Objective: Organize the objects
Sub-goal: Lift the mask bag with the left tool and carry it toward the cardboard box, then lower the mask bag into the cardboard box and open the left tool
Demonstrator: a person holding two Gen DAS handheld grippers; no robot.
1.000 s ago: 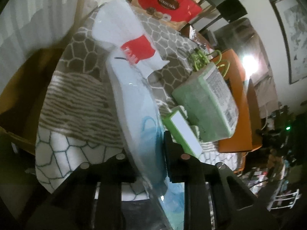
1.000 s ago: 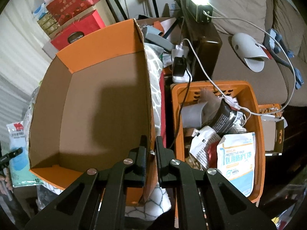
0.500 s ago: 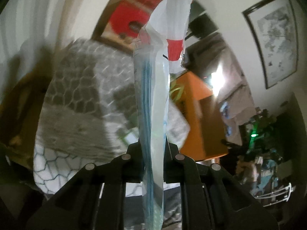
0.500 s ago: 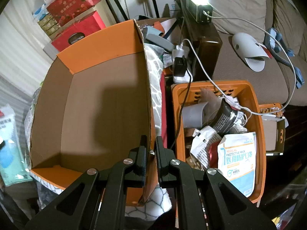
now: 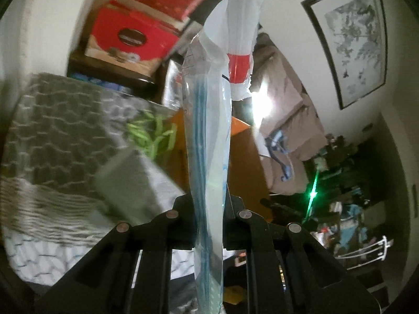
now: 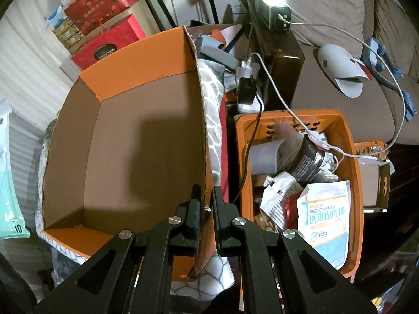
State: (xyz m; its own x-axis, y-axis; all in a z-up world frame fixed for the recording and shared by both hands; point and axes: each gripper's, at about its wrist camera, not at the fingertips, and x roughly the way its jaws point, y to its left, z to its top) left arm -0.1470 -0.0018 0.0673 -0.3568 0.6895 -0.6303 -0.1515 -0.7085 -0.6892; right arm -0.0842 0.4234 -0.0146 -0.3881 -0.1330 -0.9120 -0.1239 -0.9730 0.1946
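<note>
My left gripper (image 5: 208,204) is shut on a clear plastic pack of blue face masks (image 5: 209,130) with a red and white header, held upright and edge-on in the air. The same pack shows at the left edge of the right wrist view (image 6: 7,178). My right gripper (image 6: 207,198) is shut on the right wall of an empty orange cardboard box (image 6: 146,60) that sits on a grey patterned blanket (image 6: 213,104). The box's orange side also shows behind the pack in the left wrist view (image 5: 243,157).
An orange plastic basket (image 6: 358,183) full of packets and a mask pack stands right of the box. A green package (image 5: 131,183) and green cords (image 5: 152,133) lie on the blanket (image 5: 52,120). Red gift boxes (image 6: 104,41) stand behind. A sofa (image 6: 327,83) with cables is at right.
My left gripper has lifted the mask pack off the blanket, turned it upright and swung toward the orange box. My right gripper has kept its hold on the box wall.
</note>
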